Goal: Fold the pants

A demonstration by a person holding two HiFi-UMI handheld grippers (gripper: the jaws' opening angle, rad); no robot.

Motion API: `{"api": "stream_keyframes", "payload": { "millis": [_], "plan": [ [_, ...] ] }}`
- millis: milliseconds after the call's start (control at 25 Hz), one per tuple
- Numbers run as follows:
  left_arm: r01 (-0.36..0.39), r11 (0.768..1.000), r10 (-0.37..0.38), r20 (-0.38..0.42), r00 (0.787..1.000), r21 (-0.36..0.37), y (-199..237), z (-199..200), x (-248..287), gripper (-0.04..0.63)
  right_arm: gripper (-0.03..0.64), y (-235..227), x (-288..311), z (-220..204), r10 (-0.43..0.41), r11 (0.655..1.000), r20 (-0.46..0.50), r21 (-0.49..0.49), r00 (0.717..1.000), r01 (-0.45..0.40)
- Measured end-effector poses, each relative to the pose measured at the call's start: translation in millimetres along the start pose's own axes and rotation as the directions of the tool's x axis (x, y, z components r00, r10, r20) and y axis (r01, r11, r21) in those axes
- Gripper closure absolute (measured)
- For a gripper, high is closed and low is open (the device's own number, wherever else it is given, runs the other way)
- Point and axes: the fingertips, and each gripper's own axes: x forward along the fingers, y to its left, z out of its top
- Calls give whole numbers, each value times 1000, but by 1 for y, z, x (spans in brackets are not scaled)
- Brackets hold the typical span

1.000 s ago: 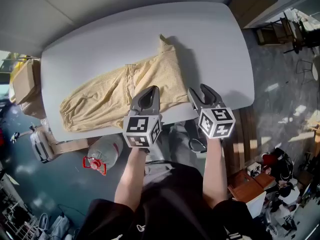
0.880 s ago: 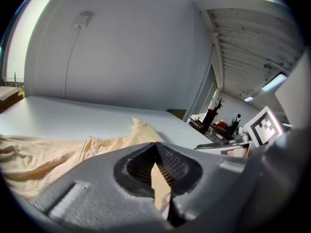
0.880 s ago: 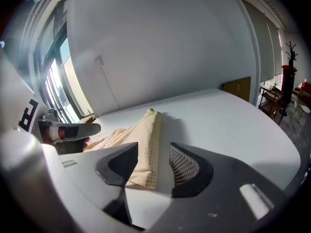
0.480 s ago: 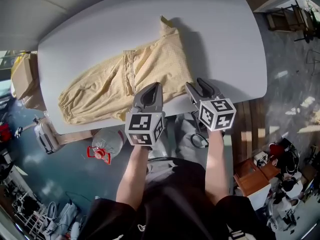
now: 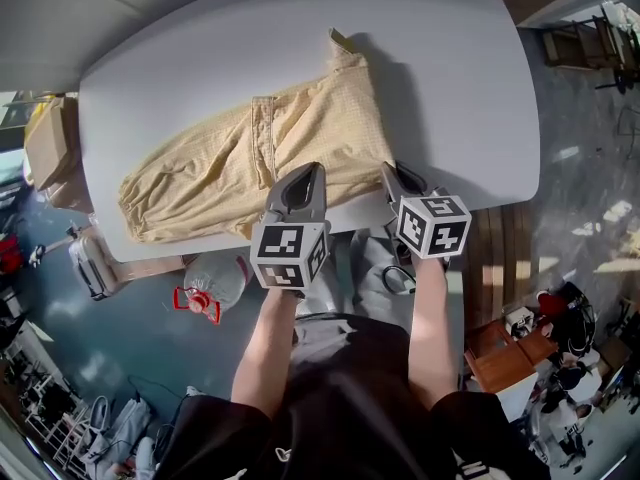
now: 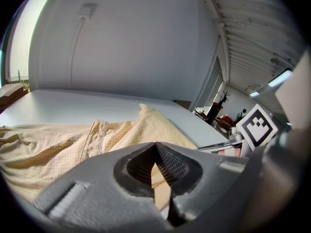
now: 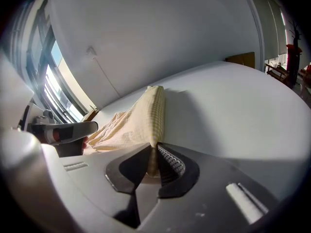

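At the near edge of the white counter (image 5: 450, 88), around 6 o'clock in the head view, I have both tools down on the cloth. The yellow pants (image 5: 300, 138) lie flat, with their long axis running from the bunched end at 8 o'clock up to a pointed corner at 1 o'clock. A stitched band (image 5: 262, 143) crosses them near the middle.

The relation I care about is that the garment spreads away from both tips toward 11 and 12 o'clock, so any fold has to carry this near hem over the rest. The left gripper (image 5: 312, 170) sits just right of the band. The right gripper (image 5: 392, 171) is at the hem's 3 o'clock end, nearer the 1 o'clock corner, so I judge it the one to lead that corner across.

In the left gripper view the fingers (image 6: 172, 166) meet at the tips with a strip of yellow cloth between them, which I read as a pinch on the hem. The right fingers (image 7: 170, 164) have just been closing and now clamp the folded edge of the pants, which runs straight into their tips.

The only print I can see is the black-and-white square markers on the two cubes (image 5: 290, 256), and nothing readable as words.
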Motion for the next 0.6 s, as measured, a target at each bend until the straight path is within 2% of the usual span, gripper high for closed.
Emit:
{"api": "stream_keyframes", "payload": {
  "millis": [240, 600],
  "plan": [
    [23, 1000, -23, 3, 1000, 19, -24, 7, 8, 591, 580, -21, -22, 4, -15, 999, 28, 29, 999, 14],
    [134, 989, -132, -24, 991, 67, -96, 3, 39, 591, 580, -109, -88, -5, -160, 979, 77, 138, 984, 149]
  ]
}}
